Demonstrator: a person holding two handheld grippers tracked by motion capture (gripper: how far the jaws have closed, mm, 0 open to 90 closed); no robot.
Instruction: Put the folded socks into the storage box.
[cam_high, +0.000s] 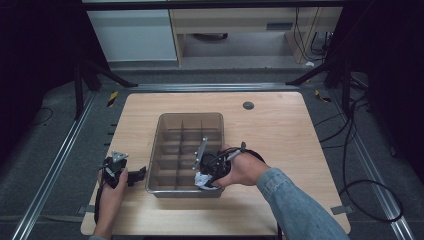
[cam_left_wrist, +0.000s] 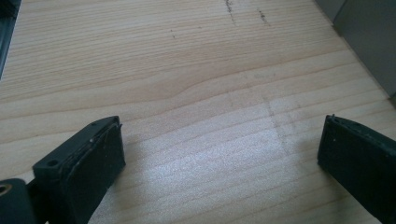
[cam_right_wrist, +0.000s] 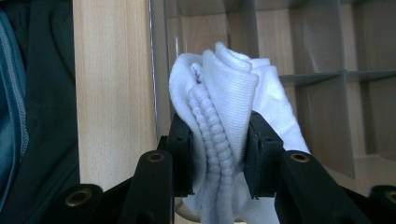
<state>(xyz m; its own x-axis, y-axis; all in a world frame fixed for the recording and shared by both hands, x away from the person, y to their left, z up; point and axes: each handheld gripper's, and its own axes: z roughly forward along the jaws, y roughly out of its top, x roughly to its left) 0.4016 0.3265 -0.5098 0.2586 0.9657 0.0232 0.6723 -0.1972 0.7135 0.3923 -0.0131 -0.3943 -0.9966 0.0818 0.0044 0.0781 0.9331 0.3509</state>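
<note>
A folded white sock is pinched between the jaws of my right gripper, which is shut on it. In the high view the right gripper holds the white sock at the near right corner of a clear grey divided bin on the wooden table. My left gripper rests on the table just left of the bin. Its jaws stand wide apart over bare wood, and the left gripper holds nothing.
The bin's compartments lie beyond the sock, with its wall edge to the left. A round dark grommet sits at the table's far side. Cables trail on the floor at right.
</note>
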